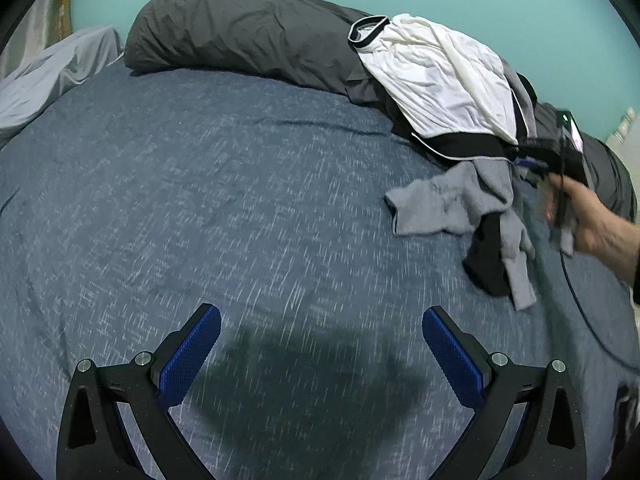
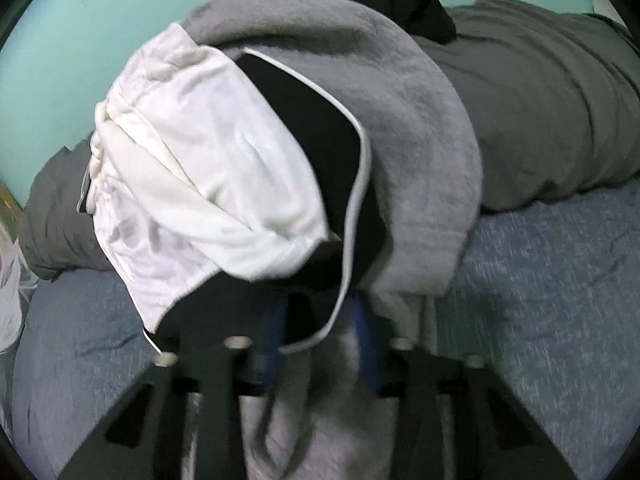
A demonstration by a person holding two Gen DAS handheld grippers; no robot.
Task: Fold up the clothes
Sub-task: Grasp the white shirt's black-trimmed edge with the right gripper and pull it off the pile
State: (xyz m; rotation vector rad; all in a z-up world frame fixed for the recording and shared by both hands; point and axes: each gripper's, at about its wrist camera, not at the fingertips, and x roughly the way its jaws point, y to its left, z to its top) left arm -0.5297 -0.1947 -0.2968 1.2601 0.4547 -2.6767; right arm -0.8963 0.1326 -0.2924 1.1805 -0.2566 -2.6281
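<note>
Fleece (image 2: 420,152) (grey, fuzzy) pinched in right tool (image 2: 320,332).

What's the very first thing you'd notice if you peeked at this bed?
A messy pile of clothes heaped against the dark grey bedding roll at the far side of the blue bed cover, with a bright white garment on top. Up close, the right gripper pinches grey and black cloth from that pile.

1. The left gripper (image 1: 321,350) has black triangular arms, ribbed blue pads (image 1: 188,356) and silver screws.
2. The right gripper (image 2: 320,344) is built likewise.
3. A dark cable (image 1: 580,304) trails beneath the bare right hand (image 1: 588,220).
</note>
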